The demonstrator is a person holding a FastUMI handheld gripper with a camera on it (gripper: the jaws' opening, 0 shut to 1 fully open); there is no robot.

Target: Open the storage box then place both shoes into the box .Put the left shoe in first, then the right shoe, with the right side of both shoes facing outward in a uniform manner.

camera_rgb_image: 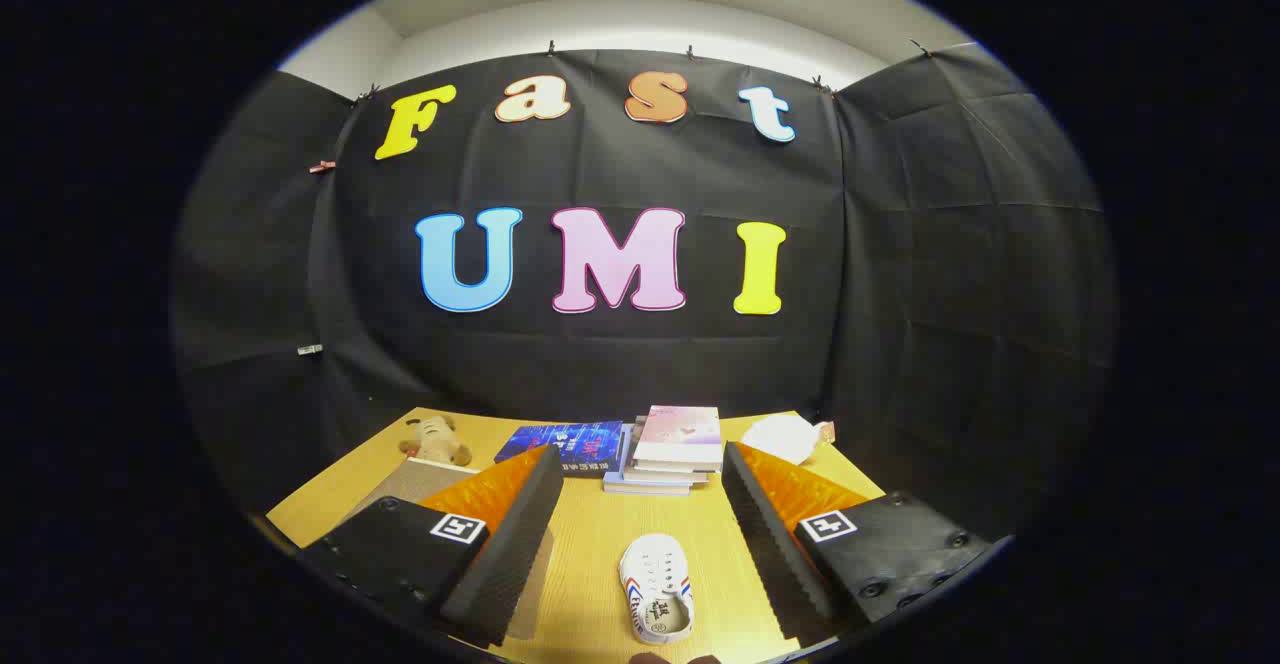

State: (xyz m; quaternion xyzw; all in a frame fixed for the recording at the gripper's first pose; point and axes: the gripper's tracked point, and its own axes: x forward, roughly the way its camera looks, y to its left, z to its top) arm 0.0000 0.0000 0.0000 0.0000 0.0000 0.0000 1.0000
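A small white shoe [655, 586] with red and blue side stripes lies on the wooden table [600, 534], toe pointing away from me, between my two fingers and near their base. My gripper [640, 464] stands open above the table, its fingers spread wide with nothing pressed between them. A brown cardboard piece [410, 482], perhaps part of the storage box, lies behind the left finger and is mostly hidden by it.
Just beyond the fingertips sits a stack of books [672, 449], with a dark blue book [562, 441] flat to its left. A plush toy [432, 438] lies at the far left of the table, and a white crumpled bag [788, 437] at the far right.
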